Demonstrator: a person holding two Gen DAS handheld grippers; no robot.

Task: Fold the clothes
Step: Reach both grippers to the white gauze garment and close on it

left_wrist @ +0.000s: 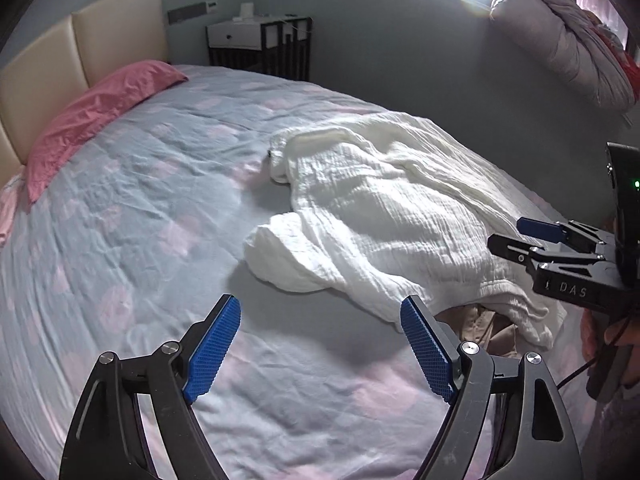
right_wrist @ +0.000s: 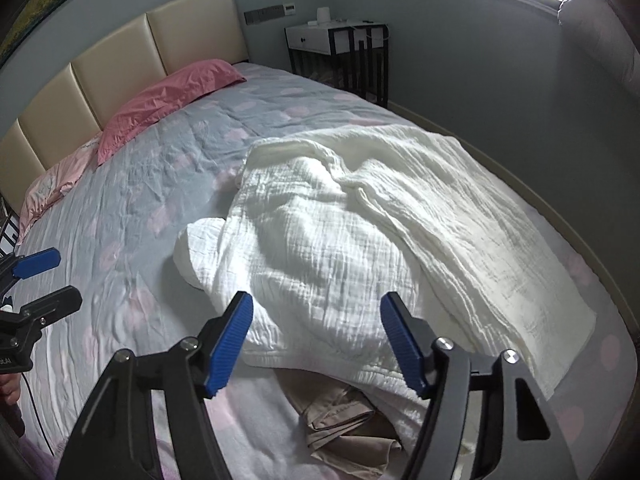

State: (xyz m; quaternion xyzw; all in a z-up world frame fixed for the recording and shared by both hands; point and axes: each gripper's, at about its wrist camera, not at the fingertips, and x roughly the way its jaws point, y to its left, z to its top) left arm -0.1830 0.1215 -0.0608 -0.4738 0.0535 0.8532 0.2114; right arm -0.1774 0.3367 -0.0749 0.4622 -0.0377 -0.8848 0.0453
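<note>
Left wrist view puts our left gripper [left_wrist: 320,344] above the bedspread [left_wrist: 120,208], its blue-padded jaws spread wide with nothing between them, only bare quilt beneath. Just ahead and to the right lies the white crinkled garment [left_wrist: 392,208], rumpled and spread loosely over the right half of the bed, one rounded fold bulging toward us on its left side. At its near edge a beige cloth [left_wrist: 484,328] pokes out from under the white fabric. Our right gripper [left_wrist: 516,236] shows at the right border of this view, seen side-on over the garment's near right part, with a hand [left_wrist: 624,344] below it. From the right wrist view, our right gripper [right_wrist: 316,340] hangs over the near hem of the white garment [right_wrist: 360,232], jaws parted and clear of the fabric, nothing pinched; the beige cloth [right_wrist: 344,420] lies just beyond the fingertips, partly tucked under the white hem. The left gripper [right_wrist: 48,276] appears at the left edge there, well apart from the garment. A pink pillow [right_wrist: 168,100] rests against the cream headboard [right_wrist: 120,60], and a white nightstand [right_wrist: 340,44] stands by the far wall.
</note>
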